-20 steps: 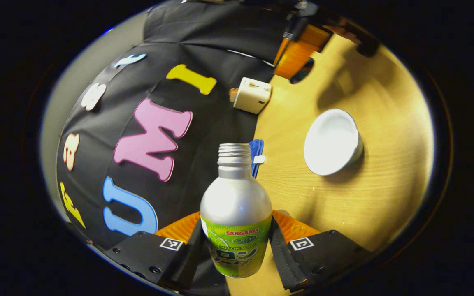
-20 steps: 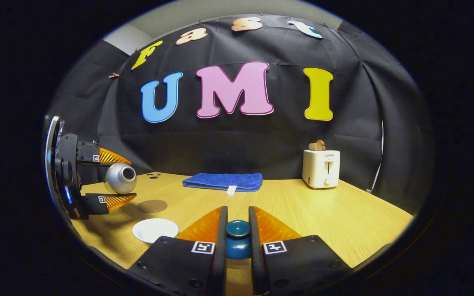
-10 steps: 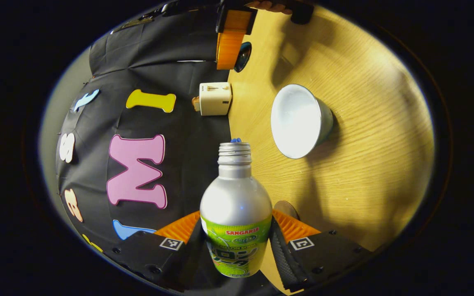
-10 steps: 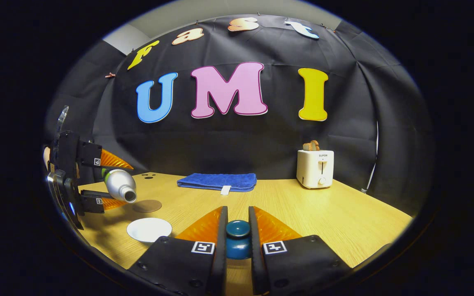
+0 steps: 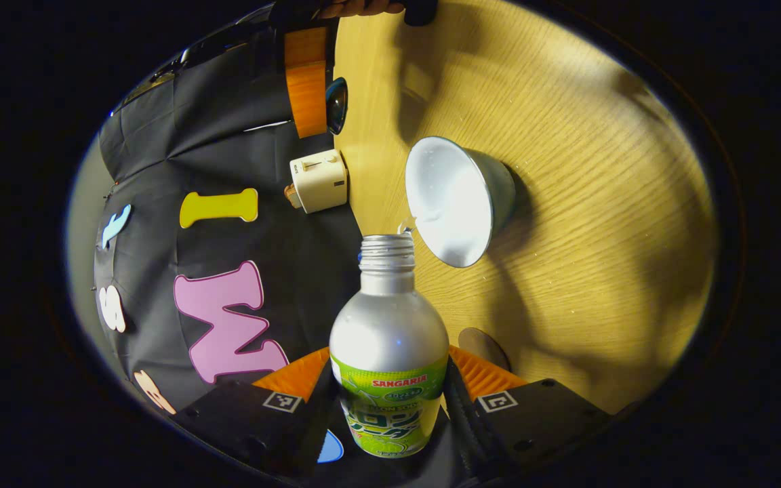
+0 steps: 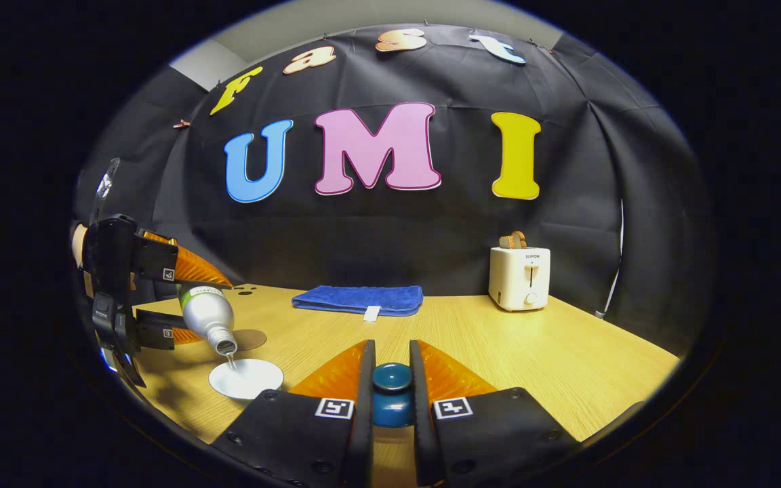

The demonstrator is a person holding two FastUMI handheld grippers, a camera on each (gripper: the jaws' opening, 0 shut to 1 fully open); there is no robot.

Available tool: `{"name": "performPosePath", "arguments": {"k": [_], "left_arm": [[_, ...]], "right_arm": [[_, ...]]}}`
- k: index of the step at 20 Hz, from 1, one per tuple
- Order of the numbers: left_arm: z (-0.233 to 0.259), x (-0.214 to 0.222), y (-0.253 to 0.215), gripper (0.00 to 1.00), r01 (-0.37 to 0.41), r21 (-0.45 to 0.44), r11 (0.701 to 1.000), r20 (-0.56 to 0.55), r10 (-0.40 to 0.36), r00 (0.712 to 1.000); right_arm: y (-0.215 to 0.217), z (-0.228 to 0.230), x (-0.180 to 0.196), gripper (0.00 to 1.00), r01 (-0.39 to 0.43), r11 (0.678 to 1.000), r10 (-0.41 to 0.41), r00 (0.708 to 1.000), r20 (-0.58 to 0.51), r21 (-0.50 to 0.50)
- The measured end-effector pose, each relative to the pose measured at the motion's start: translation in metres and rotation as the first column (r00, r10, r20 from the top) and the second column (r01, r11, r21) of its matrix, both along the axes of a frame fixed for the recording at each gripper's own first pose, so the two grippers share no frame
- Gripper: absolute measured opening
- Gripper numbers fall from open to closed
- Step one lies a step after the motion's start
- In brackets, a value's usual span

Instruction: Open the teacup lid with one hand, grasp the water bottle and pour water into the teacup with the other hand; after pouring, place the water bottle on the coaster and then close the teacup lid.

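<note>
While the left tongs (image 5: 390,379) clamp the water bottle (image 5: 389,352) by its lower body and tip it neck-down, a thin stream falls from its open mouth into the white teacup (image 5: 458,200) on the bench (image 5: 587,203). Off to the side, the right tongs (image 6: 390,390) are pinched on the dark blue knob of the teacup lid (image 6: 391,393), held clear above the bench. To pour well, I'd say keep the mouth right over the cup's middle, hold the tilt gentle so the stream stays thin, and level the bottle before the cup brims. Just beside the cup lies the round brown coaster (image 6: 249,339), bare and ready for the bottle. Near the back wall sit a white toaster (image 6: 519,278) and a folded blue towel (image 6: 360,299); I leave their lettering and the bottle's green label unread.
</note>
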State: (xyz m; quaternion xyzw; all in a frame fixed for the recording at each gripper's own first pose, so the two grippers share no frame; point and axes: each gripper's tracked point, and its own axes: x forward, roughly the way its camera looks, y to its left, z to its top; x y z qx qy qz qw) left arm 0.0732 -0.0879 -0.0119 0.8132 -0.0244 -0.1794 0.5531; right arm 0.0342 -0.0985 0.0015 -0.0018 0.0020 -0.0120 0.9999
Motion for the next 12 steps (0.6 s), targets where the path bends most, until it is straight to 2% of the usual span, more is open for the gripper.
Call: {"name": "performPosePath", "arguments": {"k": [12], "left_arm": [[0.0086,0.0035,-0.0020,0.79,-0.007,0.091,0.996,0.026,0.005,1.000]], "right_arm": [[0.0017,0.0005,-0.0010,0.28,-0.010,1.000,0.010,1.000,-0.001,0.000]]}}
